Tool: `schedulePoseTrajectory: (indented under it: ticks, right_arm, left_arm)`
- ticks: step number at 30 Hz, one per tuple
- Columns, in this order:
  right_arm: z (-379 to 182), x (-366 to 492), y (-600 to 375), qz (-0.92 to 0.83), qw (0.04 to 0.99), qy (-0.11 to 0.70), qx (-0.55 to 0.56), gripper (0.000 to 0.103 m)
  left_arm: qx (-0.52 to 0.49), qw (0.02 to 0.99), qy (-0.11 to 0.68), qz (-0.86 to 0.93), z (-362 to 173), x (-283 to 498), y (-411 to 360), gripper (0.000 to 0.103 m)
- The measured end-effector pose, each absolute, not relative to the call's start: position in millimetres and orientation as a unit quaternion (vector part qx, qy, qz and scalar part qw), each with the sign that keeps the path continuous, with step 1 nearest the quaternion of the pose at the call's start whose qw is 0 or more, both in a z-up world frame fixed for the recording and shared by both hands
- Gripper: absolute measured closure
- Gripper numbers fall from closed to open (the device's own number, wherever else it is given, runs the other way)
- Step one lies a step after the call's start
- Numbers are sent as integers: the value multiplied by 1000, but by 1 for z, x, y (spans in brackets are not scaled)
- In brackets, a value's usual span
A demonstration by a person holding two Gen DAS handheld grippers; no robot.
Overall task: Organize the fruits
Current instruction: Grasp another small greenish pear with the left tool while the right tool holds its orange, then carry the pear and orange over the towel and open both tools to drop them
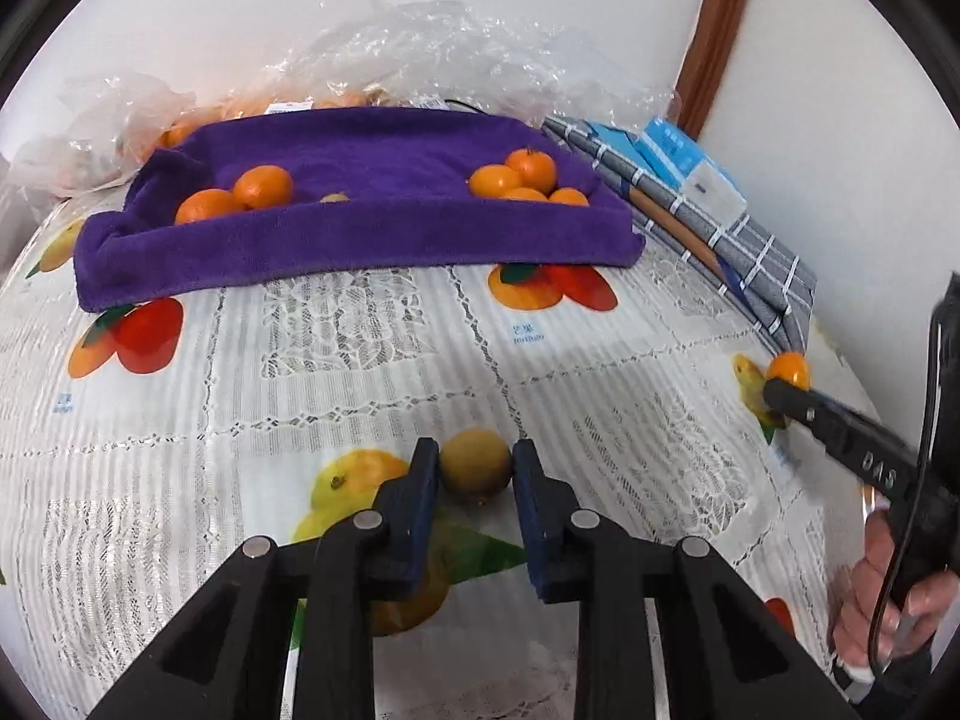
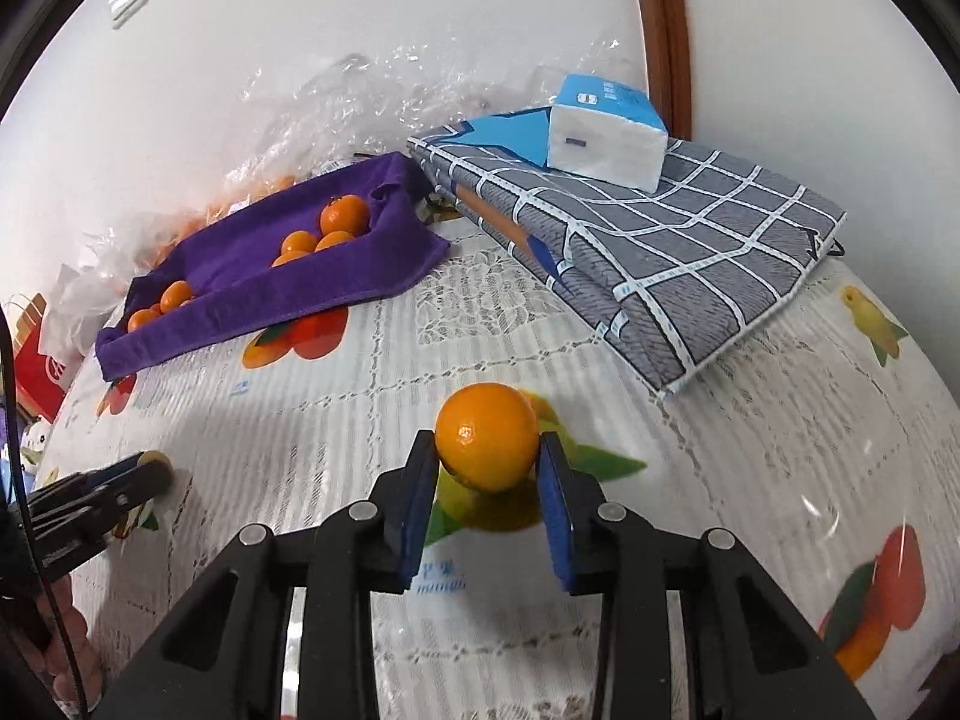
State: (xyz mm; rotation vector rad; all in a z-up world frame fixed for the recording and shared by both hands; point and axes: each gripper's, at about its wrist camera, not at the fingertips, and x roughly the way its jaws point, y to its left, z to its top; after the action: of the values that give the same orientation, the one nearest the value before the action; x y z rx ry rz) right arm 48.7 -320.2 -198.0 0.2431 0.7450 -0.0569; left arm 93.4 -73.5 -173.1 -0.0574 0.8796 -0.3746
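Fruit in both grips: the left gripper (image 1: 476,467) has its blue pads clamped on a small brownish-yellow fruit (image 1: 476,463) sitting on the tablecloth (image 1: 360,360), and the right gripper (image 2: 487,459) pinches an orange (image 2: 486,435) just above the cloth. Behind them, the purple towel (image 1: 360,228) cradles more oranges (image 1: 262,186) in two clusters.

A home, by the look of it. The table wears a fruit-printed lace tablecloth (image 2: 750,420), with a tissue pack (image 2: 606,132), folded checked cloth (image 2: 690,258) and wall switch (image 2: 128,0) nearby.
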Motion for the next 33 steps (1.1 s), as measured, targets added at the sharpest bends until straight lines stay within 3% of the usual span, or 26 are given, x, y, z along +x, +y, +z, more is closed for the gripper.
schedulePoseTrajectory:
  ticks: [14,33]
  right_arm:
    - [-180,50,-272,14,930,357,90,70]
    - [-103,143,-199,60,947,314,22,70]
  left_arm:
    - [-66,908,394,-127,-148,94,-17,79]
    - [-86,928,351,-90,-81,169,30,79]
